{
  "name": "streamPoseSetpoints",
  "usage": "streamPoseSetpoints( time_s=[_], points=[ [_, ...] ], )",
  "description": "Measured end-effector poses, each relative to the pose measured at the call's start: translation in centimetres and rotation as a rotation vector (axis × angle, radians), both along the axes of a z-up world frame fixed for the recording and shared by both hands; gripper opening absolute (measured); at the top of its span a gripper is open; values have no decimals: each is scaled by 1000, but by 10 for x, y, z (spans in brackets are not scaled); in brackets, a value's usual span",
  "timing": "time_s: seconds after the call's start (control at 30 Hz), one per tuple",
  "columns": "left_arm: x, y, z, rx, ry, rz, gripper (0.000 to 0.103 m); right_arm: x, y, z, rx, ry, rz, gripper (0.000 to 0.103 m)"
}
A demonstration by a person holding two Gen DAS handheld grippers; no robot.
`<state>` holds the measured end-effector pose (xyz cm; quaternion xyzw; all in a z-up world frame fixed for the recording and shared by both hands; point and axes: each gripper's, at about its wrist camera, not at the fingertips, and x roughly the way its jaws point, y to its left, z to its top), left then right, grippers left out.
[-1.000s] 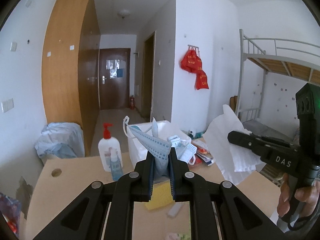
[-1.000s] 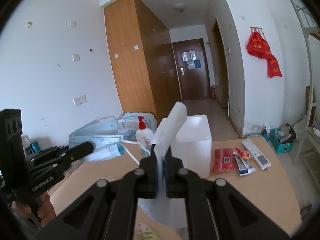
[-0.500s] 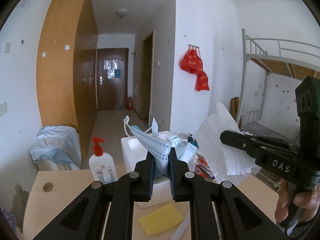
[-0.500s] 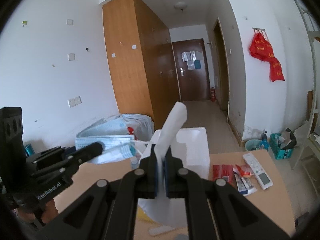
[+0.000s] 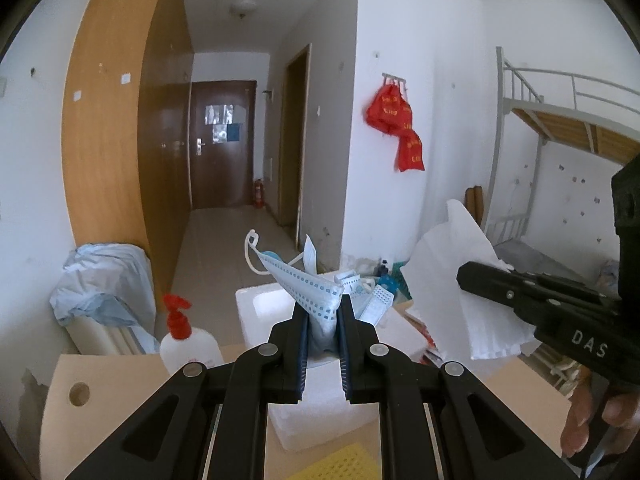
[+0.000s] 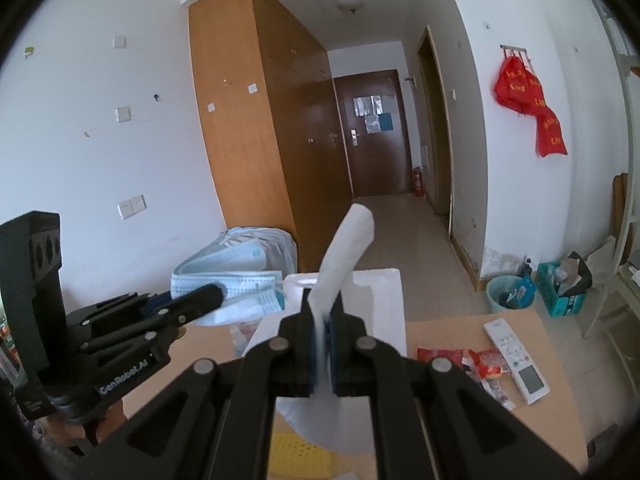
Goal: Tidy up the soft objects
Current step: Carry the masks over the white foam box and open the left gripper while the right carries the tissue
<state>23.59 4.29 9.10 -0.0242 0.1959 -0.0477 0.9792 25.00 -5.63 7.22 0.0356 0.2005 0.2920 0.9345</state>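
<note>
Both tools loaded, both in the air above the table (image 6: 460,336). My left gripper (image 5: 323,312) is clamped on a bunch of blue masks (image 5: 308,284); my right gripper (image 6: 323,312) is pinched nearly closed on a folded white tissue (image 6: 344,256), which stands up out of the jaws and also hangs below them. Step in hand, as I judge it: carry to the white foam box (image 5: 256,304), which sits directly ahead and below both tools. Next move should be to lower one tool over the box opening and let go, then the other; doing both at once looks tight. The grippers are near each other, so I would stagger them. Watch the box rim, and the pump bottle (image 5: 182,340) just beside the box on the left. A yellow sponge (image 5: 348,464) lies on the table nearer me, not yet collected. Right side of the table holds a remote (image 6: 516,356) and red packets (image 6: 440,354), well apart from the box.
</note>
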Motion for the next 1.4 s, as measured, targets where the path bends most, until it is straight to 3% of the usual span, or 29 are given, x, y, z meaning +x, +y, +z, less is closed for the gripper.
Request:
streamPoseSetpoints(
  time_s=[0.4,0.93,1.07,1.1,1.17,1.27,1.4],
  points=[
    [50,-1,-18,18,44,-28,14,36,4,-8,23,37,-10,8],
    [76,-8,-32,28,113,-64,14,42,7,-9,19,50,-7,8],
    [80,-8,-36,27,135,-65,19,45,4,-10,24,51,-9,8],
    [81,-7,-36,26,133,-55,26,45,4,-10,23,51,-9,8],
    [82,-4,-36,22,130,-44,55,45,3,-10,26,50,-11,8],
    [80,1,-34,6,116,-19,85,43,3,-9,27,44,-10,8],
    [76,4,-30,11,92,12,89,43,3,-9,29,44,-11,8]
  ],
)
